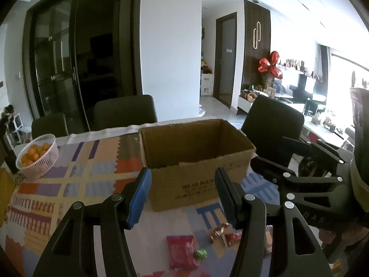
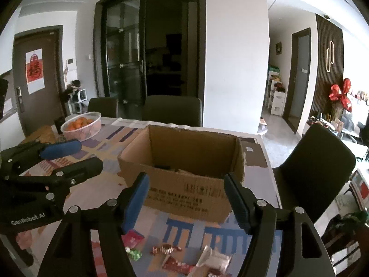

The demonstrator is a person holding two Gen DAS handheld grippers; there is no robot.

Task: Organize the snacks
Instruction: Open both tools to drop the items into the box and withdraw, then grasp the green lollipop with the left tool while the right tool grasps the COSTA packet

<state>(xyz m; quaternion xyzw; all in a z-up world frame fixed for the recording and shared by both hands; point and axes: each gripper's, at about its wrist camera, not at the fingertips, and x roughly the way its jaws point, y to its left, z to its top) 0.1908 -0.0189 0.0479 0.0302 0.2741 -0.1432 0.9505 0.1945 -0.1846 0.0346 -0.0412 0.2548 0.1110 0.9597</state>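
An open cardboard box stands on the patterned tablecloth ahead of both grippers. My left gripper is open with nothing between its blue pads, hovering in front of the box. A red snack packet, a small green candy and red-gold wrapped sweets lie on the cloth below it. My right gripper is open and empty too, also facing the box. Under it lie a green candy, a red-gold sweet and red and silver wrappers. The left gripper shows at the left edge of the right wrist view.
A white basket of oranges sits at the table's far left. Dark chairs stand behind and to the right of the table. The table's right edge runs just past the box.
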